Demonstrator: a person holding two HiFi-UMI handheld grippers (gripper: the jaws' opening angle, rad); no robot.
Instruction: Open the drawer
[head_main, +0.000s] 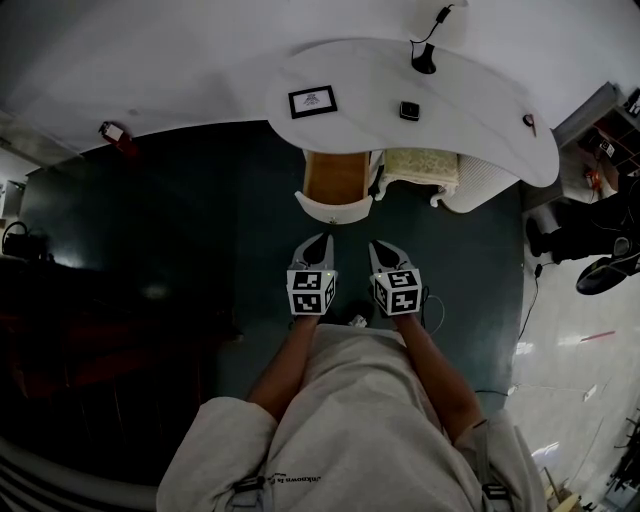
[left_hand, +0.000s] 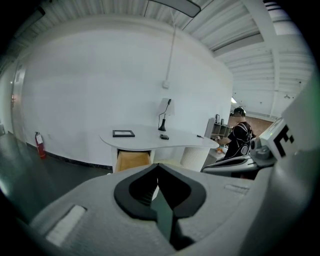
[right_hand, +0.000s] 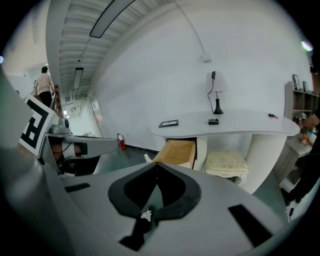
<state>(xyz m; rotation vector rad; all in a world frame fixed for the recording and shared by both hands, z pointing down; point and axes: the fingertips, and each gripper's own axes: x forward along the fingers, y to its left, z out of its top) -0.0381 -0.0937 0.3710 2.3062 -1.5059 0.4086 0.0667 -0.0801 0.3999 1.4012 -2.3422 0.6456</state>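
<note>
The wooden drawer (head_main: 338, 182) with its white front stands pulled out from under the left end of the white desk (head_main: 480, 115). It also shows in the left gripper view (left_hand: 132, 161) and the right gripper view (right_hand: 179, 152). My left gripper (head_main: 320, 246) and right gripper (head_main: 380, 250) hang side by side a short way in front of the drawer, touching nothing. Both point at the desk. The left gripper (left_hand: 158, 165) is shut with nothing between its jaws, and so is the right gripper (right_hand: 156, 164).
A cushioned stool (head_main: 421, 164) sits under the desk right of the drawer. On the desk lie a framed picture (head_main: 312, 100), a small black object (head_main: 409, 110) and a lamp (head_main: 424, 58). A fire extinguisher (head_main: 114, 132) stands by the wall at left. A person (left_hand: 240, 138) stands at right.
</note>
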